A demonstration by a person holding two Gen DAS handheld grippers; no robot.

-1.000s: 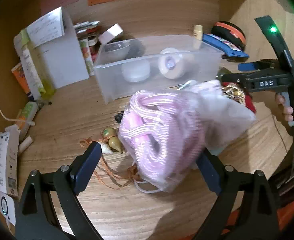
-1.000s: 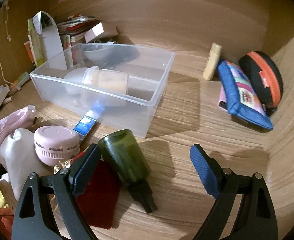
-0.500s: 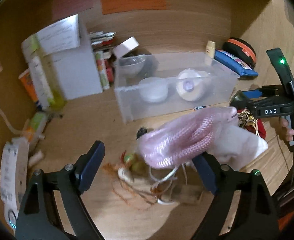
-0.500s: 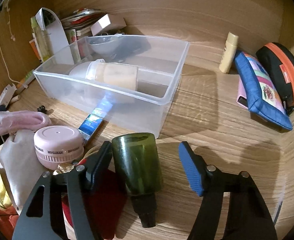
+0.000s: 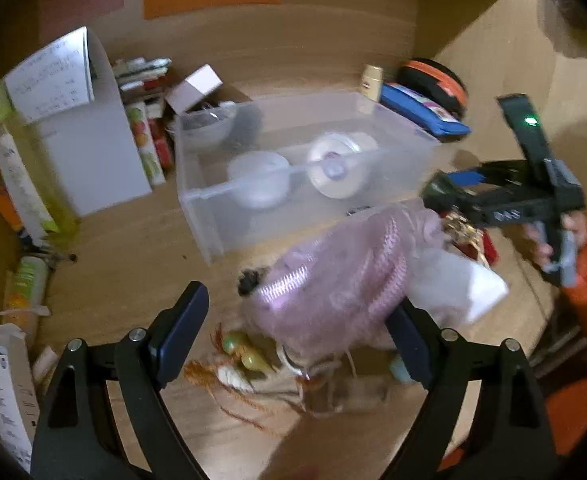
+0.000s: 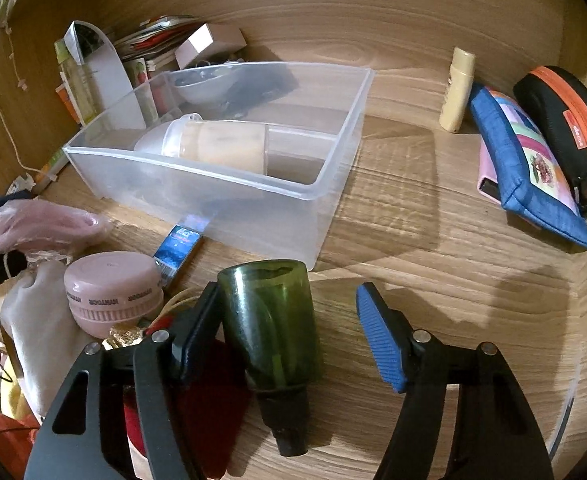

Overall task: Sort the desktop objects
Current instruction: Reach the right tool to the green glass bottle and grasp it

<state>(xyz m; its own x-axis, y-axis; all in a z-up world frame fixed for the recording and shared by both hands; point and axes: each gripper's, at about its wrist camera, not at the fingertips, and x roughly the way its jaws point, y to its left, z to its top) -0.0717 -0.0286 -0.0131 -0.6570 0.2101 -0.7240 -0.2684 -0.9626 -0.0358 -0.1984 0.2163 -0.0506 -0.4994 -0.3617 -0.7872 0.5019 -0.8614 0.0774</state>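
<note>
A clear plastic bin (image 5: 209, 224) (image 6: 333, 208) stands mid-desk with a bottle (image 6: 217, 148) and bowls inside. My left gripper (image 5: 297, 340) is open; a pink cable bundle in a clear bag (image 5: 333, 280) lies between the fingers, against the right one. My right gripper (image 6: 289, 320) is open around a dark green spray bottle (image 6: 273, 328) lying on the desk, left finger touching it. The right gripper also shows in the left wrist view (image 5: 493, 196).
A pink round case (image 6: 111, 292), a white pouch (image 6: 41, 332), a red cloth (image 6: 209, 420) and a blue packet (image 6: 179, 248) lie by the green bottle. A blue pouch (image 6: 529, 168), orange-black case (image 6: 565, 124), tube (image 6: 457, 88) at right. Shell trinkets (image 5: 241, 364), white box (image 5: 93, 152), books at left.
The left gripper pulled back and up, and the pink bundle dropped lower between its fingers. The right gripper moved forward so its fingers straddle the green bottle.
</note>
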